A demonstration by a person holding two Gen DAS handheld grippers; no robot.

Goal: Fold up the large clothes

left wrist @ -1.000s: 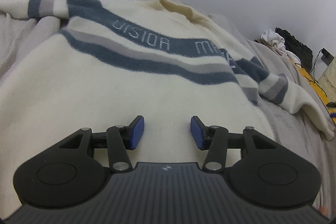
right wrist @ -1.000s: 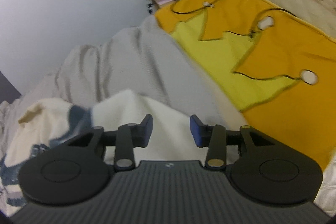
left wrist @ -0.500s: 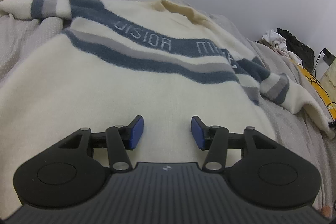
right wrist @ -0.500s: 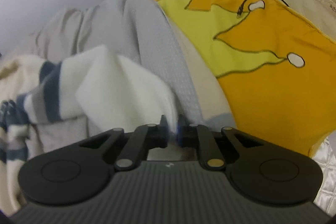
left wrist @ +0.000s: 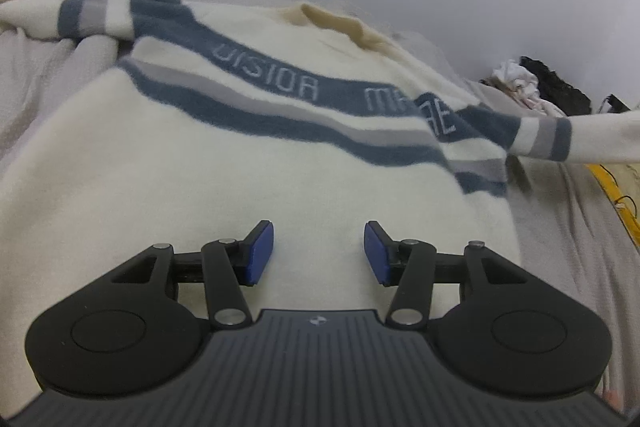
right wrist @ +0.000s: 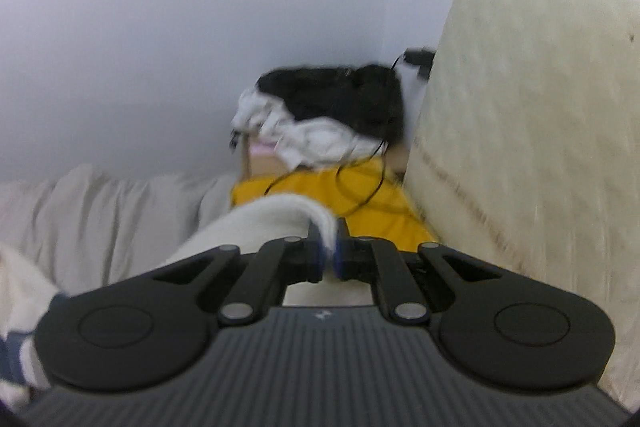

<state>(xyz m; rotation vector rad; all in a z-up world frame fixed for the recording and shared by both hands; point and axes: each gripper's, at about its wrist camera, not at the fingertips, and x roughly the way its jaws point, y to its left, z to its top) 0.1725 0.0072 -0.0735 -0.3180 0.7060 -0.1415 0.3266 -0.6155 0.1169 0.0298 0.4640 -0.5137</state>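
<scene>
Lying flat on the grey bed (left wrist: 36, 83), the cream sweater (left wrist: 248, 187) filled the left view; the left hand-held gripper (left wrist: 319, 253) hovered at its hem, jaws half apart and empty. Toward three o'clock, its striped sleeve (left wrist: 580, 141) stretched sideways, cuff pinched in the closed right hand-held gripper (right wrist: 328, 247).

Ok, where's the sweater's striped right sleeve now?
In the left wrist view the sleeve stretches off the right edge, raised above the grey bedding; the right gripper pinches its cuff.
</scene>
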